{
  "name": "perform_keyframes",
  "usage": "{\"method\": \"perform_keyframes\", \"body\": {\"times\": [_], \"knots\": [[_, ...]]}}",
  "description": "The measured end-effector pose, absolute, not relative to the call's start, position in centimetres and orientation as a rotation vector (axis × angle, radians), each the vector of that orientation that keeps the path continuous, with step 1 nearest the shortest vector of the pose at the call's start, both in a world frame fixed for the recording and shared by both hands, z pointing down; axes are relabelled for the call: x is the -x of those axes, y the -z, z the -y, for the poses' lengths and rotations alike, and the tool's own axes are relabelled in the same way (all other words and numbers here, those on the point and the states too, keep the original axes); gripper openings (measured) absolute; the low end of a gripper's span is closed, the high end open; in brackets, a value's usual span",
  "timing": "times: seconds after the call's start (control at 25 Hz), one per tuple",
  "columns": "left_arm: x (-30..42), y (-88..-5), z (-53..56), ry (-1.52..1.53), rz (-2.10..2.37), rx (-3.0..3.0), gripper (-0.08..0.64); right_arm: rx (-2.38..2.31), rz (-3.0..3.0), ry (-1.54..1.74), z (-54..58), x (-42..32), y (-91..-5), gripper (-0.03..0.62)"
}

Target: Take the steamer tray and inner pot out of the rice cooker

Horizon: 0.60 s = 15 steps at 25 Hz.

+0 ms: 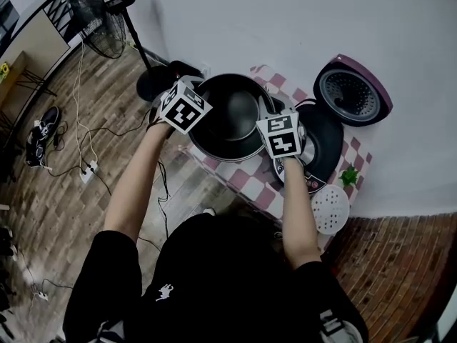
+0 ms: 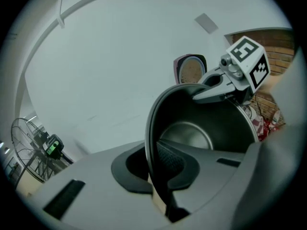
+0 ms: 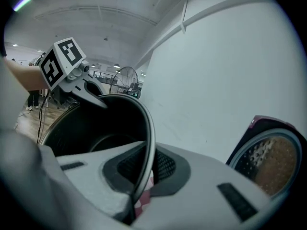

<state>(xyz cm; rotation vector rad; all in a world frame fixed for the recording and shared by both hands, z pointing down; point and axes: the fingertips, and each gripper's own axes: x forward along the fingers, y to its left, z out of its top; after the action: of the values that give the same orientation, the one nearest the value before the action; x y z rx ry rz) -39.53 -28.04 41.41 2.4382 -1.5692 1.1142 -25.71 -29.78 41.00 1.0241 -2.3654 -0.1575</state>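
A person stands at the counter, which has a red and white check cloth on it. They hold a tool in each hand. The left tool is pinched tight on one side of the rim of the inner pot. The right tool is pinched tight on the other side of the rim. The pot is dark inside, and it is out of the rice cooker. It sits over the check cloth, just to the left of the cooker. I cannot tell if the bottom of the pot touches the cloth. The cooker's purple lid stands open at the back. The white steamer tray, full of little holes, lies flat on the near corner of the counter, beside the cooker. A small green plant is close to it. Each tool has a cube with black and white square marks on it, not letters. There is some print on the front of the cooker, but it is too small to read. A big fan stands on the wood floor, off to the left.
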Motion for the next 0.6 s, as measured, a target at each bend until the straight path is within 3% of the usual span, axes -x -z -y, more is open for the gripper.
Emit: {"method": "perform_keyframes", "body": {"times": [0.6], "knots": [[41.9, -52.7, 27.5, -1.148, 1.297, -2.332, 0.008, -0.919, 2.209, -0.084, 29.1, 27.9, -52.1, 0.005]]}}
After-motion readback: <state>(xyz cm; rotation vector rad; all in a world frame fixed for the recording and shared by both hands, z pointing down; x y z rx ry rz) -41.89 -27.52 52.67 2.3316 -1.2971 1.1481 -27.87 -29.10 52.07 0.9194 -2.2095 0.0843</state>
